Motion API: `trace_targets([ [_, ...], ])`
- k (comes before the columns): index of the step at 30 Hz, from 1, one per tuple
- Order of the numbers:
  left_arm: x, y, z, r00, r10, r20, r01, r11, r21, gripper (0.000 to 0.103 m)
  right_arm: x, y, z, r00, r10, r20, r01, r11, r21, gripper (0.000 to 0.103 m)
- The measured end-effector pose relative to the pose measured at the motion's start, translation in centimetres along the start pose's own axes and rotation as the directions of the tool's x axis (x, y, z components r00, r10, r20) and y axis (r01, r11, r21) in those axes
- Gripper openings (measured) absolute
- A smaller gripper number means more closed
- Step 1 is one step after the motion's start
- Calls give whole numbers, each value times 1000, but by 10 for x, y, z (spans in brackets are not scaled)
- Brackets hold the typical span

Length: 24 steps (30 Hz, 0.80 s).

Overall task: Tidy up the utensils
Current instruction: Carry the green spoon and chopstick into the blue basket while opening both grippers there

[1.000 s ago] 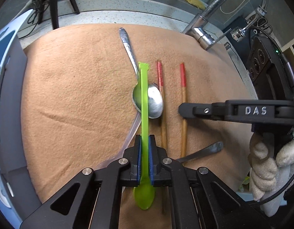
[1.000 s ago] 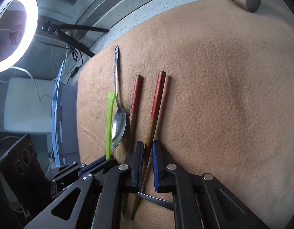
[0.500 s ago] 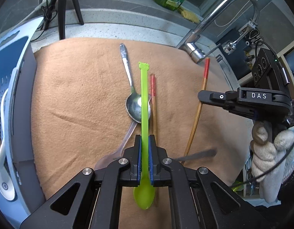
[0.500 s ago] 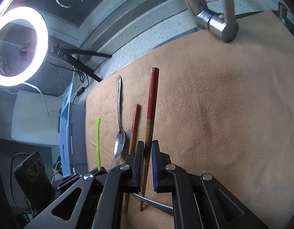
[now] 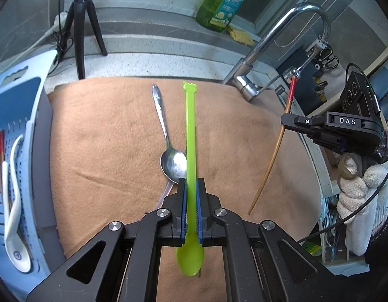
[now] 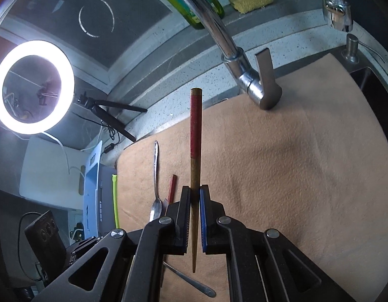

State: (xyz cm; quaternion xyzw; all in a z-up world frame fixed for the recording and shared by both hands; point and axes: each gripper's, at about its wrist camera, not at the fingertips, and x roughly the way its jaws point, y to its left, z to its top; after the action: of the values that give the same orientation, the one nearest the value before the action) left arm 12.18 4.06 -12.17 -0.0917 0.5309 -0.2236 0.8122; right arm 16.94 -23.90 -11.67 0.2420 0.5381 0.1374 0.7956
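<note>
My left gripper is shut on a long green plastic spoon, held above the brown mat. My right gripper is shut on a wooden chopstick with a red top, also lifted off the mat; the left wrist view shows that chopstick hanging from the right gripper at the right. A metal spoon lies on the mat under the green spoon, and a second red-topped chopstick lies beside the metal spoon.
A blue slotted basket at the left edge holds a white ceramic spoon and a red-topped stick. A chrome faucet rises at the back right. A tripod, a green soap bottle and a metal handle are also near.
Both grippers have risen from the mat with their utensils. The right gripper closed on the chopstick and lifted it clear, leaving the other chopstick and the metal spoon lying there.
</note>
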Motion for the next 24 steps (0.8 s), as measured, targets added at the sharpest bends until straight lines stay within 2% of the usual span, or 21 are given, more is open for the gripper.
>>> trace_targets([
  [6, -16, 14, 0, 999, 18, 36, -17, 1000, -26, 5, 0, 27, 3, 998, 55, -9, -55, 998, -32, 6],
  [11, -35, 36, -5, 996, 59, 72, -55, 996, -65, 5, 11, 65, 3, 992, 116, -48, -120, 989, -82, 6],
  [24, -94, 119, -21, 968, 203, 147, -170, 963, -210, 5, 56, 169, -14, 965, 212, -153, -240, 950, -198, 6],
])
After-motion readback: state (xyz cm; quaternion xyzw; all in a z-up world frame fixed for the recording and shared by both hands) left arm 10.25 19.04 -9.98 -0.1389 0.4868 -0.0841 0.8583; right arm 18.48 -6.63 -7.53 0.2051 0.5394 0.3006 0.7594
